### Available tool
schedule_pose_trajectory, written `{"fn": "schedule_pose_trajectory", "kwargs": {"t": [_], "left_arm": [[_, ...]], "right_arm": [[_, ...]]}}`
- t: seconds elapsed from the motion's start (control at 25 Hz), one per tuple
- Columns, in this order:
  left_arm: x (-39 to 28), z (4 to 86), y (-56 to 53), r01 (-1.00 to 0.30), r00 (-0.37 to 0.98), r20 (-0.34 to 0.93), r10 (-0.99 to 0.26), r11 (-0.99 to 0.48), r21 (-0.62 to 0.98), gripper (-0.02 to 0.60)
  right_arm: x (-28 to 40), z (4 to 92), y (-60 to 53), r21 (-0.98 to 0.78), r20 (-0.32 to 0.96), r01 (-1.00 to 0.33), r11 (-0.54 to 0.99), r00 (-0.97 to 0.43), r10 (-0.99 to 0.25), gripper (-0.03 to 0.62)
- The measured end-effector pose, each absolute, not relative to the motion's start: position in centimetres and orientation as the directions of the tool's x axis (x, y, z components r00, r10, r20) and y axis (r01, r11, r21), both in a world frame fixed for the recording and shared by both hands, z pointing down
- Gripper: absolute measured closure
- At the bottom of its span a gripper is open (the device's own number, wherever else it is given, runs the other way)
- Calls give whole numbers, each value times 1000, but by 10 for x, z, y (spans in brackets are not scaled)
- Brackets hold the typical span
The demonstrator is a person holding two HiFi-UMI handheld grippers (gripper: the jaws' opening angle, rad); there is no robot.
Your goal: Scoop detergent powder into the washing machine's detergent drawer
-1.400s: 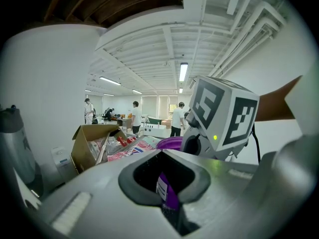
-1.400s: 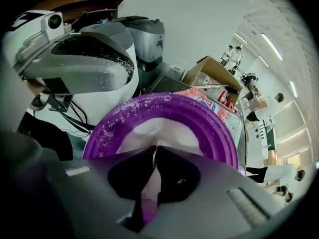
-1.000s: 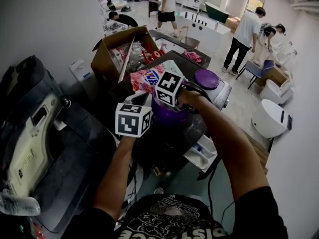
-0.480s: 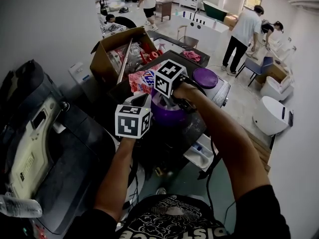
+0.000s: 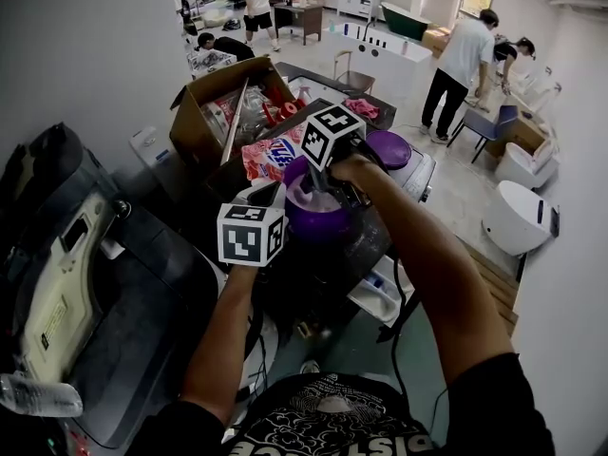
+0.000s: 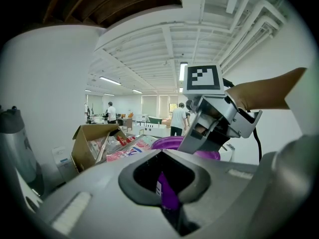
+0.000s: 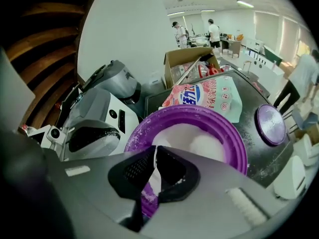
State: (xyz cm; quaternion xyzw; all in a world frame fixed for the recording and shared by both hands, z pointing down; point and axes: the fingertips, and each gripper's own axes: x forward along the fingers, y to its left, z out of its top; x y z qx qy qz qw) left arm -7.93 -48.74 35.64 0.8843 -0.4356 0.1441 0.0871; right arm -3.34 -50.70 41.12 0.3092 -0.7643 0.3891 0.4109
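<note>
1. Our right hand-held gripper [image 7: 155, 153], pinched narrow on a thin white scoop handle [image 7: 149, 180], has risen over the purple tub [image 7: 238, 148], baring its powder [image 7: 187, 136]
2. Our left hand-held gripper [image 6: 164, 183] clamps the tub's rim; the drawer [image 5: 378, 294] below awaits the scoop

Dark worktop [image 7: 255, 159] with the washing things on it

A purple tub [image 7: 199, 114] stands on the near part, white powder [image 7: 185, 133] heaped inside it. Its round purple lid [image 7: 270, 125] lies flat to the right, apart from the tub, and white specks dust the bare surface between the two. A pink and white detergent bag [image 7: 209, 96] lies flat just behind the tub. A cardboard box [image 7: 172, 68] stands open behind the bag; whether it shares this top is unclear.
</note>
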Motion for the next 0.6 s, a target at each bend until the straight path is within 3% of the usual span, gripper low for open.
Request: {"fn": "schedule_pose_trajectory", "kwargs": {"t": [0.6], "left_arm": [[-74,354,-487,-798,574,326,-751,-603,17,580]], "right_arm": [[-25,375,-512,-590,684,-745,312,-666,-297,559]]}}
